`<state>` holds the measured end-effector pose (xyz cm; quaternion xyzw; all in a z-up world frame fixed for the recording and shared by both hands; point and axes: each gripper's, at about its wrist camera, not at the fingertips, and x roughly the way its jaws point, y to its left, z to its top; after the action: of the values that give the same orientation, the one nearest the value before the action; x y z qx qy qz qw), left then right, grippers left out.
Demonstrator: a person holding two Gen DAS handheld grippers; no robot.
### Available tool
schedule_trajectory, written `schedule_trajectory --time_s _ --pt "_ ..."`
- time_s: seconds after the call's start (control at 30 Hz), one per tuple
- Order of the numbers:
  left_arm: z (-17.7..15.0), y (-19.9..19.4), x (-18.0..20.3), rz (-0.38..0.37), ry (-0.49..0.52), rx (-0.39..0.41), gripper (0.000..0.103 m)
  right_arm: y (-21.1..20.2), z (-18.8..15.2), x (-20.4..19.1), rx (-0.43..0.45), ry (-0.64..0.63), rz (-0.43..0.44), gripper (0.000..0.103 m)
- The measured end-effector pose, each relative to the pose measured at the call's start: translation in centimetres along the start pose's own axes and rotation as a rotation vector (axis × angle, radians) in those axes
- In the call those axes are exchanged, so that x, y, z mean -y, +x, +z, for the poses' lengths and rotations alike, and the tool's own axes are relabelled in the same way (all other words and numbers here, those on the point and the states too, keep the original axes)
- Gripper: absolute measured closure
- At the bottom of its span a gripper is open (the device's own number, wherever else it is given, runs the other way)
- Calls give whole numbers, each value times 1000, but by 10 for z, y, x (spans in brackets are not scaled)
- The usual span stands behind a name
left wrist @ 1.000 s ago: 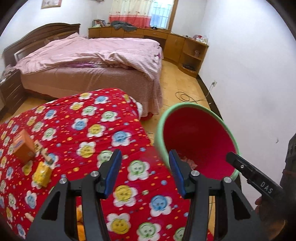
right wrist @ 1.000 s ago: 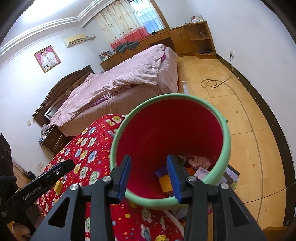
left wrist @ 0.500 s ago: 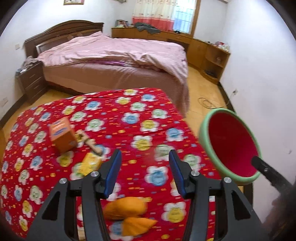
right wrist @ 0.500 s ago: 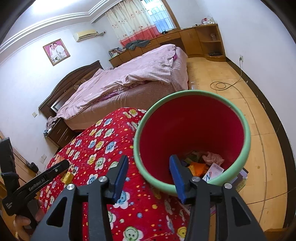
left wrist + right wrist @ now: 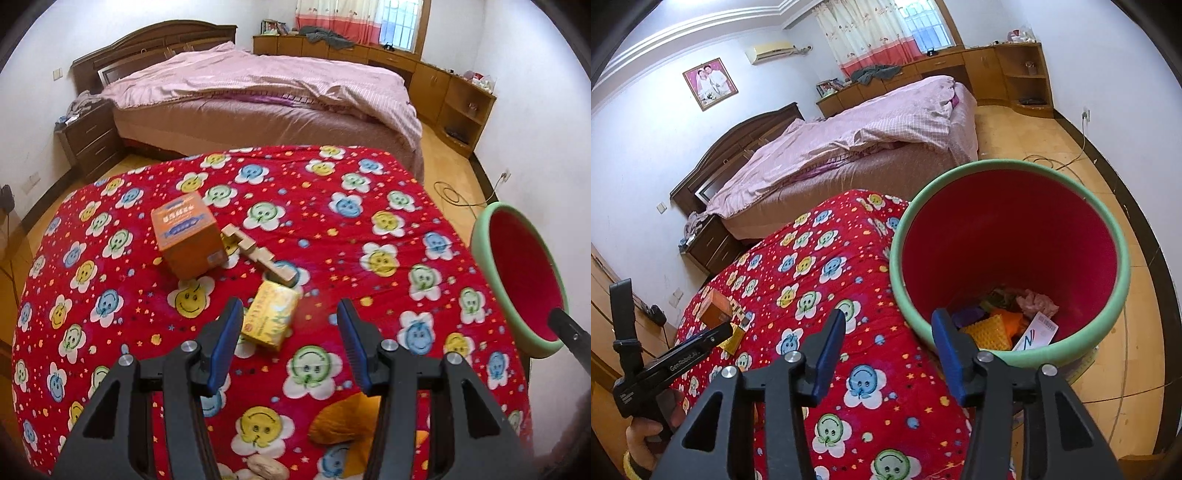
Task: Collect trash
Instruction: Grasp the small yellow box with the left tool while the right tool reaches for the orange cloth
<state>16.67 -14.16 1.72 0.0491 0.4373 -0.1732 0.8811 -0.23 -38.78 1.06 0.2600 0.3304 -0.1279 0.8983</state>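
Observation:
On the red flower-print cover [image 5: 332, 229] lie a small yellow box [image 5: 271, 319], an orange carton [image 5: 188, 236], pale wooden pieces [image 5: 258, 254] and orange peel [image 5: 343, 424] near the front edge. My left gripper [image 5: 290, 306] hovers open over the yellow box, which shows between the fingertips, closer to the left one, with no pad pressing on it. My right gripper [image 5: 888, 317] is open and empty, at the near rim of the red bucket [image 5: 1015, 229] with a green rim. Several scraps of trash [image 5: 1004, 321] lie in its bottom.
The bucket [image 5: 517, 273] stands off the cover's right side. A bed with a pink quilt [image 5: 258, 85] fills the room behind, and wooden cabinets [image 5: 454, 96] line the far wall. A cable [image 5: 454, 195] lies on the floor. A hand [image 5: 642, 435] holds the left gripper [image 5: 713, 336].
The left gripper swung left from the bucket to above the boxes on the cover. The right gripper's jaws widened a little and it drew back from over the bucket.

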Motion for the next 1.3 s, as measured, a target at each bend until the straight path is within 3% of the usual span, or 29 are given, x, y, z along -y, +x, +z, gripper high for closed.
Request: schedule_trajectory --time_s 0.53,0.6,0.67,0.73,1.3 --pt "-4 26 -16 -23 -45 -45 50 20 -8 -16 -51 -23 -8 51" --pt "-4 26 -15 -34 -40 -38 55 21 -8 -17 -53 -24 -7 51" --pt "-5 26 -13 -44 -37 -39 70 21 -9 -17 -54 -24 -6 51" --pt "-5 25 -13 -53 -39 -37 75 20 -10 -18 -54 -23 -4 51" --pt "-21 -34 -38 -30 -113 42 75 8 -18 -45 -56 -74 65 51"
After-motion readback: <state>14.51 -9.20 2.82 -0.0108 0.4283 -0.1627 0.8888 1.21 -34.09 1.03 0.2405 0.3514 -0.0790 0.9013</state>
